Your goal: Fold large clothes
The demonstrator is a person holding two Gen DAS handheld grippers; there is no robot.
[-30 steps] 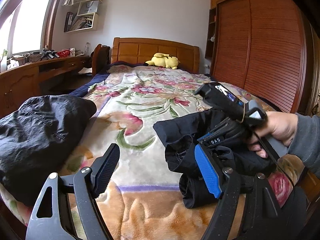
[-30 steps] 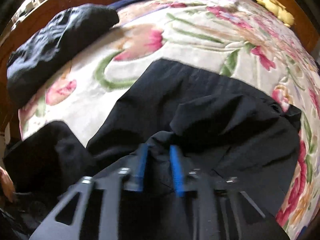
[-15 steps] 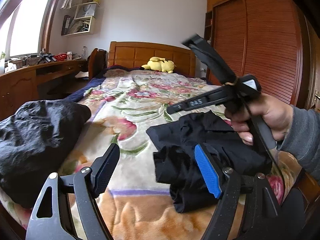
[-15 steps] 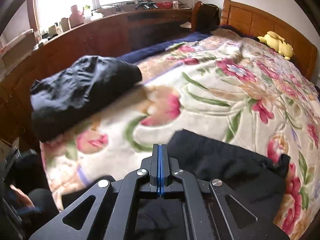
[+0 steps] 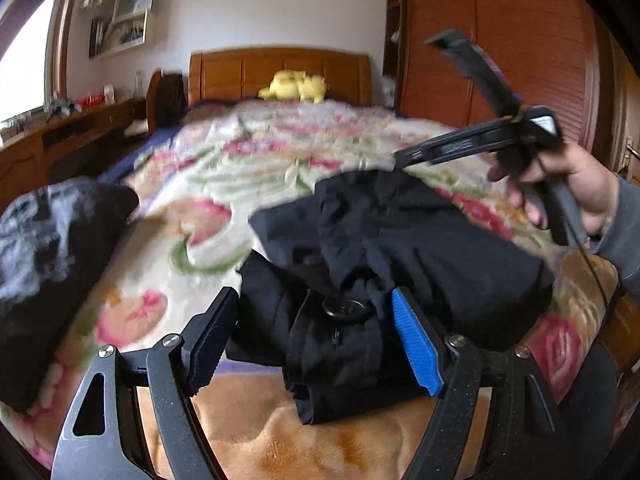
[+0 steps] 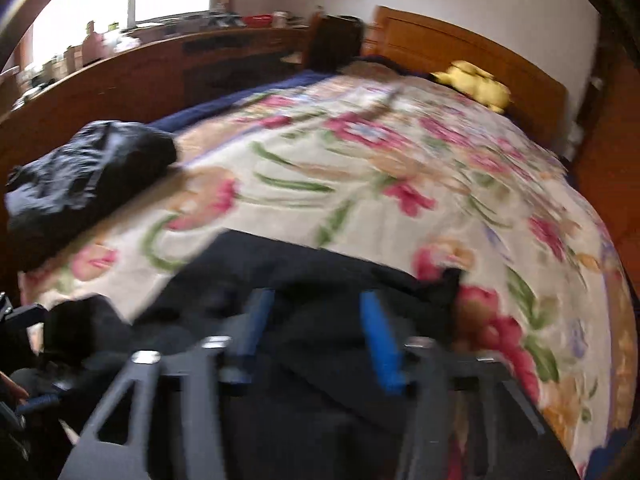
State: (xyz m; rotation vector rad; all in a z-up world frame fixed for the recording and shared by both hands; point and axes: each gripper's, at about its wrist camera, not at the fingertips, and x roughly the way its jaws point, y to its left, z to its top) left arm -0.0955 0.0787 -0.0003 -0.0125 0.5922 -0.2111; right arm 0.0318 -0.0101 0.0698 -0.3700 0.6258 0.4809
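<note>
A crumpled black garment (image 5: 384, 264) with a round button lies on the floral bedspread (image 5: 256, 168) near the bed's foot. My left gripper (image 5: 316, 336) is open, its jaws wide on either side of the garment's near bunch, not closed on it. My right gripper (image 6: 316, 332) is open above the same black garment (image 6: 332, 360). In the left wrist view the right tool (image 5: 472, 144) is held by a hand above the garment's far right side.
A second dark garment (image 5: 48, 264) lies bundled at the bed's left edge; it also shows in the right wrist view (image 6: 84, 176). A yellow plush toy (image 5: 296, 84) sits by the wooden headboard. A desk (image 6: 168, 64) runs along the left, a wardrobe (image 5: 500, 40) stands at right.
My right gripper lifted off the garment, shut empty, then opened again above it. My left gripper moved forward over the garment's near bunch and stayed open. Both views are blurred by motion.
</note>
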